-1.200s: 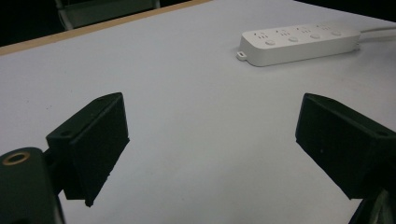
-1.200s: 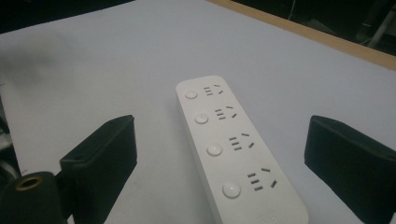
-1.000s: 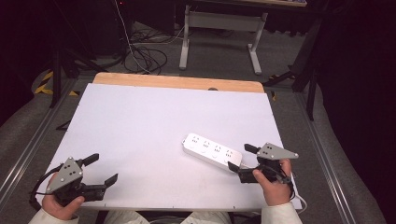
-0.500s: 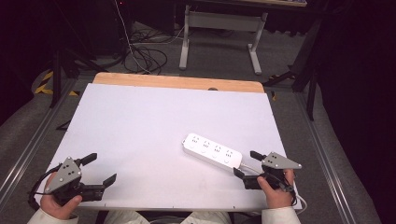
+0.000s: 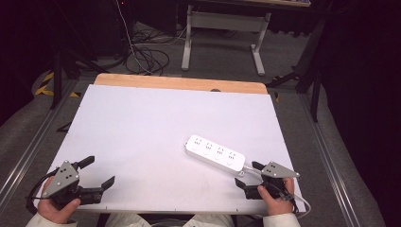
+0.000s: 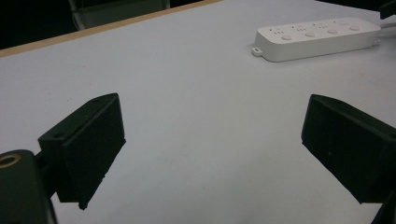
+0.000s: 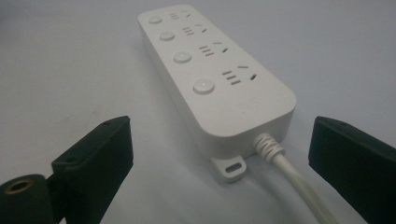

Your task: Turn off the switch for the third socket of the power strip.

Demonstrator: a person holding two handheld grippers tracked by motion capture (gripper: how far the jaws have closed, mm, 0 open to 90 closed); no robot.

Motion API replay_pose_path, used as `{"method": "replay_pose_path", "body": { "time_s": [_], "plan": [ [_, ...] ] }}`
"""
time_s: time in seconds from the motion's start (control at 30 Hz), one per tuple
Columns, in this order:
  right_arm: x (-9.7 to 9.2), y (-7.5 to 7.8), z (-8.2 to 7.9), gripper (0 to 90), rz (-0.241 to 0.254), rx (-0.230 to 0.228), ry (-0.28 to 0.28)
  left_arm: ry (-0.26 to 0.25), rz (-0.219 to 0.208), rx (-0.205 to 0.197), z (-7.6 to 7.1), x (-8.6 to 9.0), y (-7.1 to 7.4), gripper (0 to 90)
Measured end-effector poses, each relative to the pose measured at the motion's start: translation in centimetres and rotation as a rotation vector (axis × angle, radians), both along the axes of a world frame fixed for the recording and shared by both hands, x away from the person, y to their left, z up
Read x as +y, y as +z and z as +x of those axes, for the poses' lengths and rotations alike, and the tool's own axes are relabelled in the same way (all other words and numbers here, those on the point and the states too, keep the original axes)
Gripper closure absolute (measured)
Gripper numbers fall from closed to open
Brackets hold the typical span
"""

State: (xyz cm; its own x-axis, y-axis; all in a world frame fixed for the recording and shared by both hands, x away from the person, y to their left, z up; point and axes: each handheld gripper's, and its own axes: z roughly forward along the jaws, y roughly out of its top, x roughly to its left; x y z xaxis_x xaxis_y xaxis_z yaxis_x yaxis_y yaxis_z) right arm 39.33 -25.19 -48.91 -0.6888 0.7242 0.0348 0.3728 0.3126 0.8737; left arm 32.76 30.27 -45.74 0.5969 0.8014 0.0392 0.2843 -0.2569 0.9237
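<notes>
A white power strip (image 5: pixel 215 152) with several sockets and round buttons lies flat on the white table (image 5: pixel 156 123), right of centre; it also appears as the power strip (image 7: pixel 215 74) and the power strip (image 6: pixel 317 37). Its white cable (image 7: pixel 299 186) runs back toward the front right edge. My right gripper (image 5: pixel 248 175) stands open just behind the strip's cable end, jaws wide on either side of the cable, touching nothing. At the front left corner my left gripper (image 5: pixel 97 172) is open and empty, far from the strip.
The table's far edge is a wooden strip (image 5: pixel 179 82). Beyond it are a metal stand (image 5: pixel 222 33) and loose cables (image 5: pixel 146 54) on the floor. Metal rails (image 5: pixel 331 156) run along both sides of the table.
My right gripper has drawn back toward the front edge, away from the power strip's end. The left gripper has barely moved.
</notes>
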Motion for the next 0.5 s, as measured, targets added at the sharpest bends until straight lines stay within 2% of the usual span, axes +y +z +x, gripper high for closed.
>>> {"method": "replay_pose_path", "body": {
  "time_s": [0.1, 0.23, 0.5],
  "plan": [
    [-0.06, 0.24, 0.06, 6.3, 0.009, -0.027, -0.012, -0.007, 0.012, -0.003, 0.05, -0.13, -0.07, 6.8],
    [-0.11, 0.27, -0.05, 6.3, 0.011, -0.040, -0.018, -0.015, 0.037, -0.005, 0.24, -0.26, -0.32, 6.9],
    [-0.03, 0.37, -0.25, 5.8, -0.002, -0.049, -0.004, -0.025, 0.030, -0.005, 0.27, -0.48, -0.47, 6.6]
  ]
}}
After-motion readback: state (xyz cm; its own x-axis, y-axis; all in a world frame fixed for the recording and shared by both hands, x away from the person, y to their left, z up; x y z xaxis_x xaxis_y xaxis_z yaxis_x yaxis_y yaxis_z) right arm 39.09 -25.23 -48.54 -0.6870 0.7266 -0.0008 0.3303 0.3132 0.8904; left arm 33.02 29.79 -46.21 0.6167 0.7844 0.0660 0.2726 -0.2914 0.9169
